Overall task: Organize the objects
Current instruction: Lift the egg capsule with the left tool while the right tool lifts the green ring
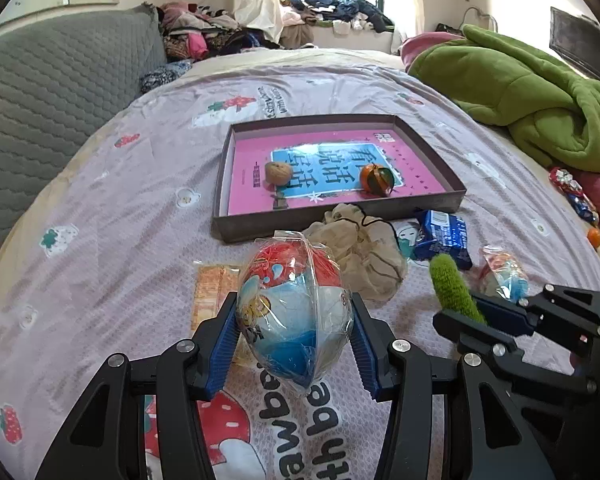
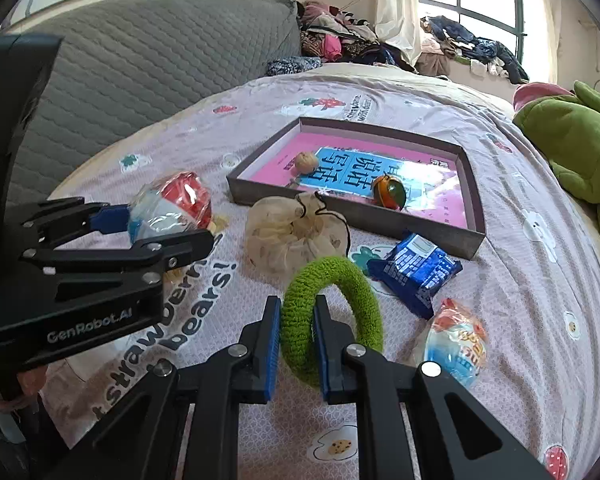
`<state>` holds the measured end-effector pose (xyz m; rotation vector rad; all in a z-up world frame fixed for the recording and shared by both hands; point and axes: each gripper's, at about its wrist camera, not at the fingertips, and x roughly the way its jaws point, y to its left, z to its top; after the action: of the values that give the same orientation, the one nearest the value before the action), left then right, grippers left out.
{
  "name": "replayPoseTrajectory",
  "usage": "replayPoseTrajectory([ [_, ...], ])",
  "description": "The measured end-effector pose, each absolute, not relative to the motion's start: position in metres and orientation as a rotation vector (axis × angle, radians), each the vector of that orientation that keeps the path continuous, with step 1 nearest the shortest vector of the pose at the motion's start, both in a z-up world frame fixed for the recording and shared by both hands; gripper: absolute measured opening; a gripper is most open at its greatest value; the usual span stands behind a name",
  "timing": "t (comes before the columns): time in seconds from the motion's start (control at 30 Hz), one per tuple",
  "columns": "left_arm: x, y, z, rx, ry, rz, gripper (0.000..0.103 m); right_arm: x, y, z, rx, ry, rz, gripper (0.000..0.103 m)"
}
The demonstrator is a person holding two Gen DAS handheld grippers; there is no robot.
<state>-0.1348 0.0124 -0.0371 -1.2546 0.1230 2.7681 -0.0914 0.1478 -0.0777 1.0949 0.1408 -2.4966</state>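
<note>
My left gripper (image 1: 294, 334) is shut on a plastic-wrapped toy egg (image 1: 294, 308), red on top and blue below, held above the bedspread; it also shows in the right wrist view (image 2: 172, 210). My right gripper (image 2: 296, 340) is shut on a green fuzzy ring (image 2: 332, 312), whose end shows in the left wrist view (image 1: 454, 288). A shallow brown box (image 1: 236, 224) ahead holds a pink book (image 1: 256, 168), a walnut (image 1: 278, 172) and an orange-green ball (image 1: 376, 178).
On the bedspread lie a beige drawstring pouch (image 1: 364, 256), a blue snack packet (image 1: 444, 236), a second wrapped toy egg (image 2: 458, 344) and an orange packet (image 1: 212, 288). A green blanket (image 1: 520, 92) lies at right. A grey headboard (image 1: 52, 92) stands at left.
</note>
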Motion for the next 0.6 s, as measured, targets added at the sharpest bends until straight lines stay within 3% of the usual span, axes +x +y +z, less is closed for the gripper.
replayPoseTrajectory([
  [0.6,-0.108,0.017,0.000,-1.147,0.127,2.831,0.053,-0.076,0.158,-0.039,1.000,0.128,-2.531,0.016],
])
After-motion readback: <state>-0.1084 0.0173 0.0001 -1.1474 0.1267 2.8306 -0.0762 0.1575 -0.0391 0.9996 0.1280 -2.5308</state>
